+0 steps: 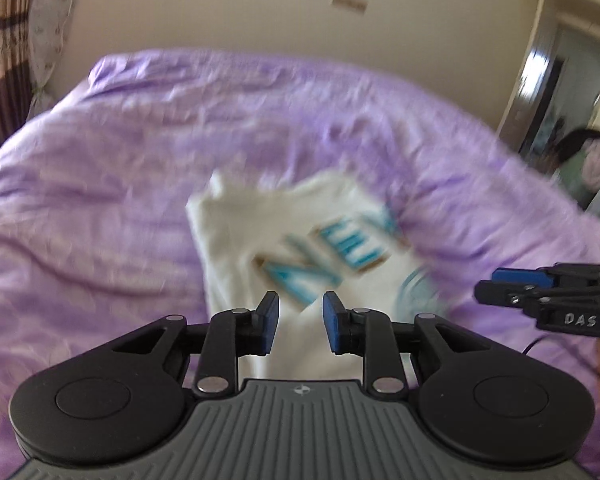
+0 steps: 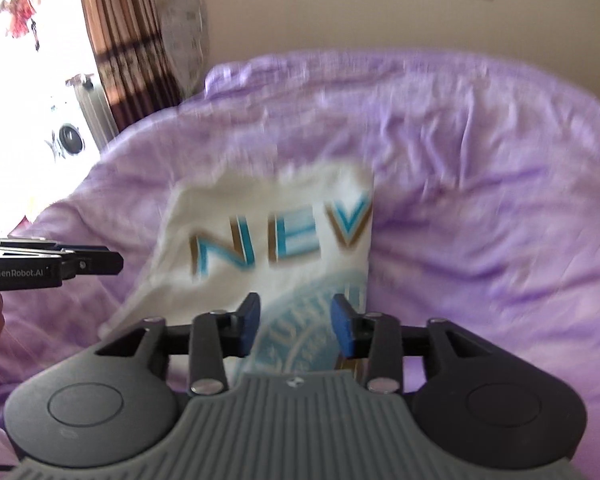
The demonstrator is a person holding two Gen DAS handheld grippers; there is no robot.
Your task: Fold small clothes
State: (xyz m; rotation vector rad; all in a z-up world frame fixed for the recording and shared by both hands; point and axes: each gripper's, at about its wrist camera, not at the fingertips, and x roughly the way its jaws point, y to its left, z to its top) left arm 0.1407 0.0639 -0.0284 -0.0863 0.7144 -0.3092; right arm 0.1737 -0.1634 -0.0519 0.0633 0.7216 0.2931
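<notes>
A white T-shirt [image 1: 260, 232] with blue letters lies on the purple bed cover [image 1: 100, 184], folded lengthwise with a straight edge on its right side; it also shows in the right wrist view [image 2: 260, 216]. My left gripper [image 1: 300, 320] is open and empty, hovering above the shirt's near end. My right gripper [image 2: 296, 320] is open and empty above the shirt's near right part, over a round blue print. Each gripper shows in the other's view, the right one [image 1: 488, 288] and the left one [image 2: 116, 260], both beside the shirt. Both views are blurred.
The purple cover [image 2: 480, 184] is rumpled and fills the bed. Striped curtains [image 2: 116, 32] and a bright window [image 2: 16, 40] stand at the far left. A pale wall runs behind the bed. A doorway [image 1: 548, 80] is at the right.
</notes>
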